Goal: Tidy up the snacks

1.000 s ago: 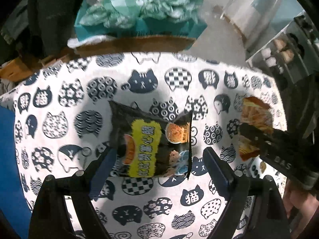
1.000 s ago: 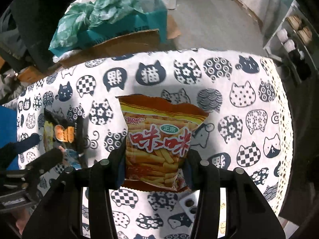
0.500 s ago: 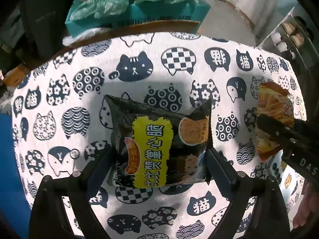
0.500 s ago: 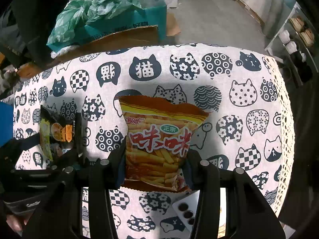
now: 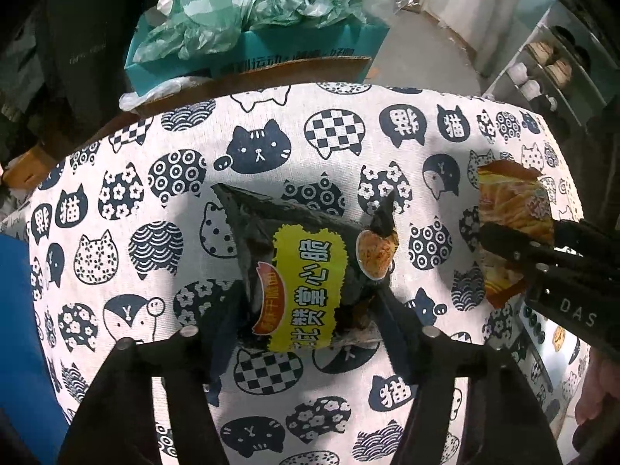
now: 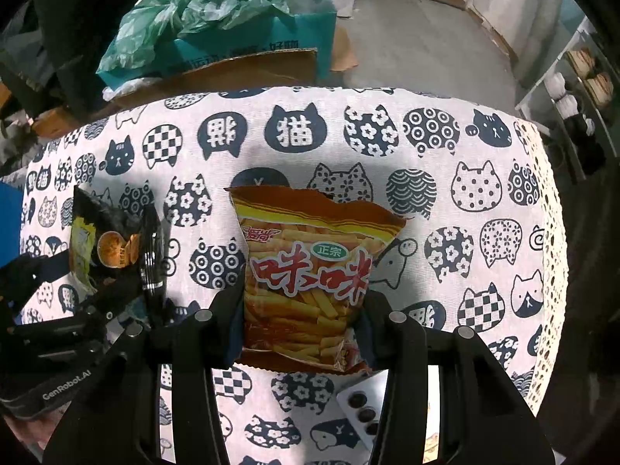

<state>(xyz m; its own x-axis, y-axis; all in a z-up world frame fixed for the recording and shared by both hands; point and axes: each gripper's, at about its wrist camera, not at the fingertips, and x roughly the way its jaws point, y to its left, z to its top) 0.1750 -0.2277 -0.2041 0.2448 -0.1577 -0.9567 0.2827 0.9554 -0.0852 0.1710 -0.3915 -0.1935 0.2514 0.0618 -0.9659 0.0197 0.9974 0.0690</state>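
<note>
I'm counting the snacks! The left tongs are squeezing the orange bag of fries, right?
Not quite. The left tongs are squeezing the black bag with the yellow label, as the left wrist view shows. The orange bag of fries is in the right tongs.

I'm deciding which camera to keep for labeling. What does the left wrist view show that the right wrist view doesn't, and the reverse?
Only the left wrist view shows the black bag's yellow label face-on, pinched in the left gripper.

Only the right wrist view shows the orange bag's full front with its red characters, clamped in the right gripper, and a white tray with dark wells beneath it.

Both show the cat-print tablecloth, both bags, and the teal box of green plastic behind.
</note>
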